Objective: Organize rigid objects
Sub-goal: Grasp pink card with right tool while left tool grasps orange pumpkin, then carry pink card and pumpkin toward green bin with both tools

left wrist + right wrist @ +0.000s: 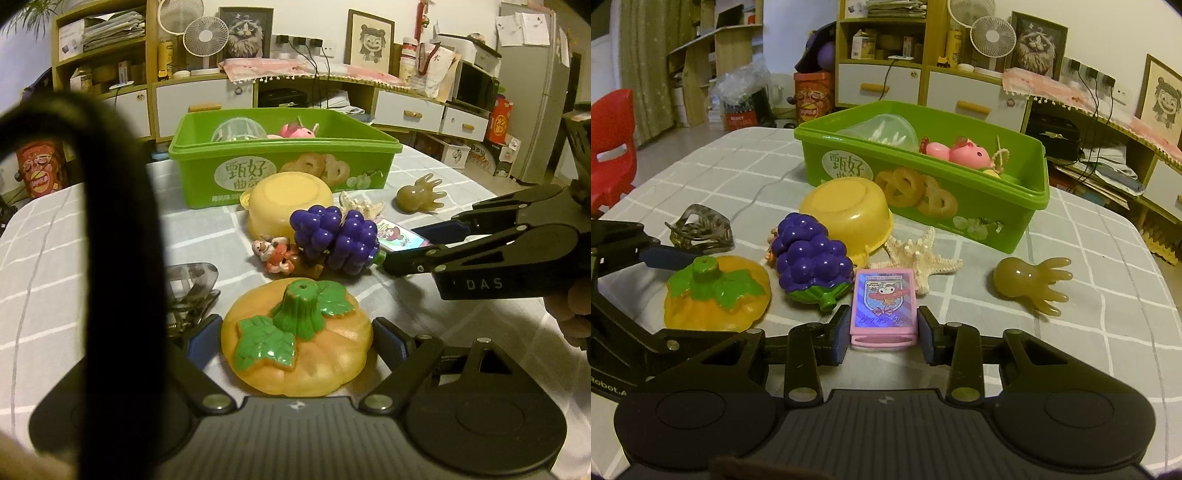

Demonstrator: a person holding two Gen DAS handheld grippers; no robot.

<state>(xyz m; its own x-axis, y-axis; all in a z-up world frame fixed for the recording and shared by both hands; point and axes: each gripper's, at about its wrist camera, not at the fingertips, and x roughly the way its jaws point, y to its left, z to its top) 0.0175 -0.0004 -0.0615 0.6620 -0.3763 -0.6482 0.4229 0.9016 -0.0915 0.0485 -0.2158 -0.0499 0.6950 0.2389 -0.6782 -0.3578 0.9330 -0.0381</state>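
Sorting status: early, most toys lie on the counter [1089, 350].
Left gripper [295, 341]: jaws open around the pumpkin [297, 341], not clamped.
Middle: grapes [809, 256], yellow bowl [849, 214], starfish [923, 254] loose.
Right gripper [882, 330]: jaws open beside the pink box [882, 304].
Green bin [960, 192]: holds a pink toy [960, 151] only.

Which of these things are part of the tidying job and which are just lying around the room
Job: pumpkin between the left tongs, pink card box between the right tongs, grapes, yellow bowl, starfish, octopus, figurine, hair clip, green bin.

Lying about: fan, cat picture, red chair, fridge.
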